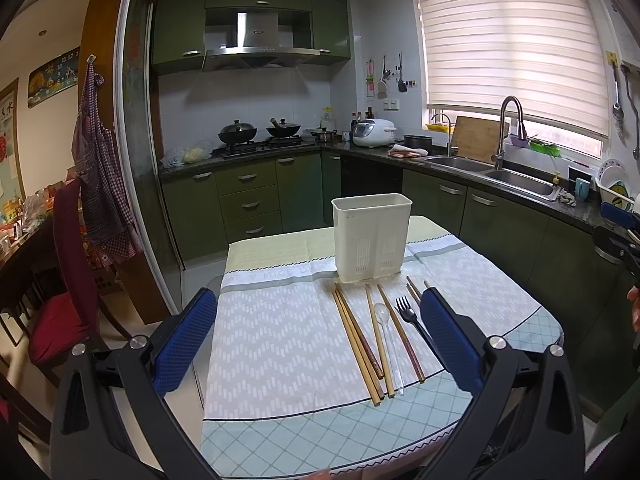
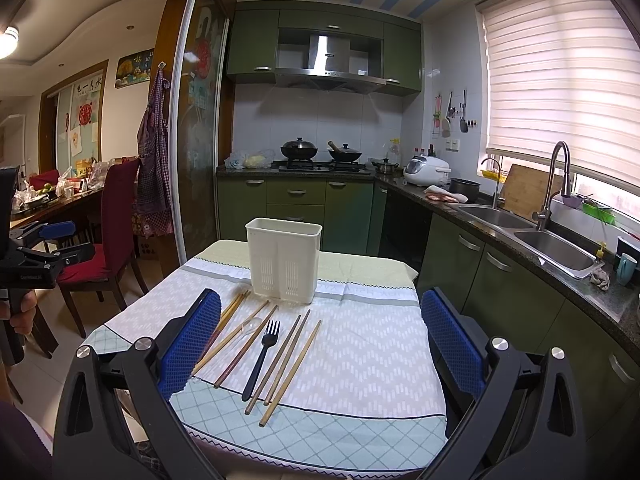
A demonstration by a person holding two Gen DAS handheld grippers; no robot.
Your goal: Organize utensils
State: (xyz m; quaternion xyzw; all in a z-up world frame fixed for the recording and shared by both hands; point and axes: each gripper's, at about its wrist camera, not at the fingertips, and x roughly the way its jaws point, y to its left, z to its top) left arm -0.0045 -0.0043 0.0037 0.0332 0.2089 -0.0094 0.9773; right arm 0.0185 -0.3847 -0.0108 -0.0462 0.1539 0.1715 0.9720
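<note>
A white plastic utensil holder (image 1: 371,237) stands upright at the far middle of a small clothed table (image 1: 280,344); it also shows in the right wrist view (image 2: 283,259). In front of it lie several wooden chopsticks (image 1: 358,338), a clear plastic spoon (image 1: 386,326) and a black fork (image 1: 412,318). The right wrist view shows the fork (image 2: 262,354) and chopsticks (image 2: 290,368) too. My left gripper (image 1: 316,340) is open and empty above the near table. My right gripper (image 2: 320,344) is open and empty above the utensils.
Green cabinets and a counter with a double sink (image 2: 532,236) run along the right. A stove with pans (image 2: 320,156) is at the back. A red chair (image 2: 114,236) and a cluttered dining table (image 2: 48,196) stand on the left.
</note>
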